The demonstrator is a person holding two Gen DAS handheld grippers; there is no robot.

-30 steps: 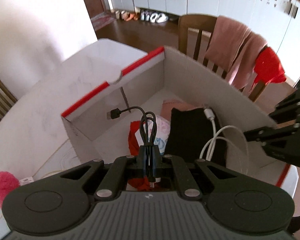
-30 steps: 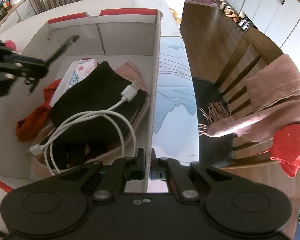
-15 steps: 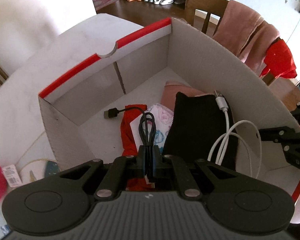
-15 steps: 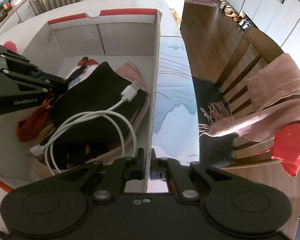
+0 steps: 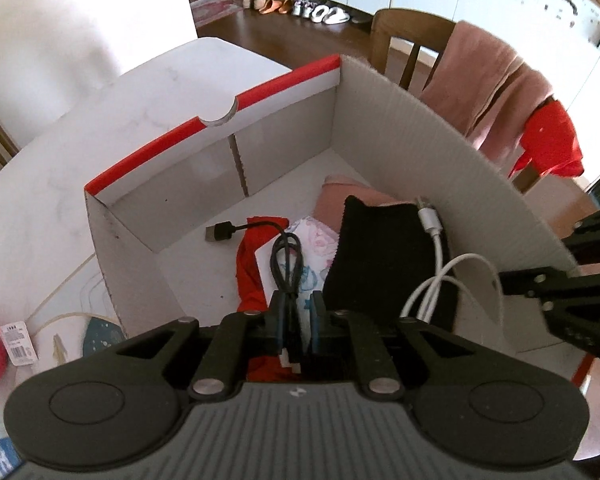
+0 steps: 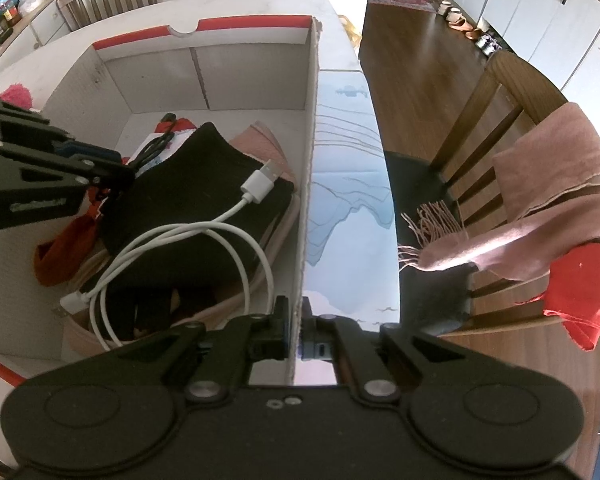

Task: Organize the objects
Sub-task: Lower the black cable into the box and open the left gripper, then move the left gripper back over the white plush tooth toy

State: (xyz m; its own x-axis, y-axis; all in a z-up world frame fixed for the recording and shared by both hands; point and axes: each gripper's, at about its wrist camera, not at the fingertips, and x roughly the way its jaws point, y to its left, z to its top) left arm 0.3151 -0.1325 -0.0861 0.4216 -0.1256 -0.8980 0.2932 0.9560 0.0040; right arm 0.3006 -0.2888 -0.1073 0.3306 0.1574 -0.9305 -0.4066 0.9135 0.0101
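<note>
Left tool low centre of frame, jaws just been opening, black cable between them, resting against the left pad only; no squeeze. Cable loop lies over the clothes inside the box, plug end on bare box floor mid-frame. Right tool clamped shut on the box wall at lower centre. White cable coiled on black cloth. Free floor: far end of box. Cable's near end is hard to make out behind the left tool.

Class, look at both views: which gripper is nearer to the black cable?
Left. The left gripper has the black cable between its fingers; the right gripper clamps the box wall, across the box.
</note>
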